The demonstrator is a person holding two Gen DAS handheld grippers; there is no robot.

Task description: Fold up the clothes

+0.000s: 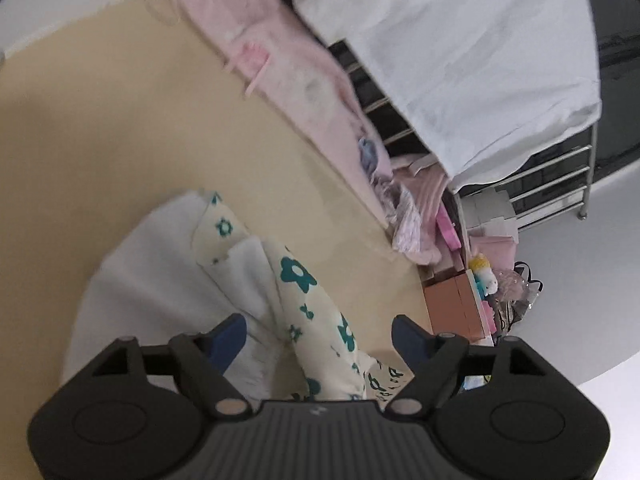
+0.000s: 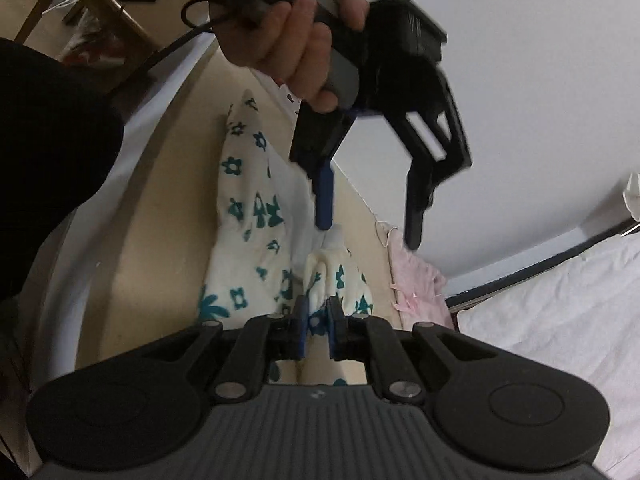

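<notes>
A cream garment printed with teal flowers is lying on the pale yellow bench, part of it turned back so its plain white inside is showing. In the right wrist view its long axis is running away from the camera, from the right tongs up toward the far tip of the cloth. The right tongs are clenched on a bunched fold of the garment at its near end; floral cloth is sitting pinched between the two blue pads. The left tongs are released, their fingers standing wide apart with nothing pressed between them. In the right wrist view they are hanging from the person's left hand above the far half of the garment, one blue fingertip pointing down at the white turned-back edge but, as far as the blur allows, not gripping it. In the left wrist view the floral strip is running between the open fingers and onward toward the upper left. So the right hand is already holding one end, and the left is the nearer one to the free end; the next move probably depends on the left tongs coming down on that edge. A pink garment is lying along the far side of the bench beside a white-covered bed.
</notes>
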